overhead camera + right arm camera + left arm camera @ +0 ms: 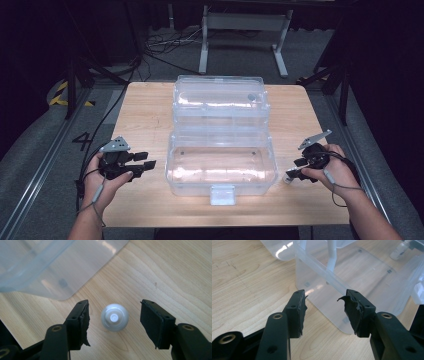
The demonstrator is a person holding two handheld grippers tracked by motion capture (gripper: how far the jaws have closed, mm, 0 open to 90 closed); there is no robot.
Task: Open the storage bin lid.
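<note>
Right gripper [113,315], jaws wide apart and gripping nothing, brackets an upright white bottle [114,320], untouched. At ten o'clock, the clear box [50,267] runs out of frame.

Only legible mark: "4" on floor [82,138] left of table [145,115], nothing else readable.

box: clear box [221,165] lid open, mid-table | left gripper [145,163] left of it | right gripper [295,167] right
</note>
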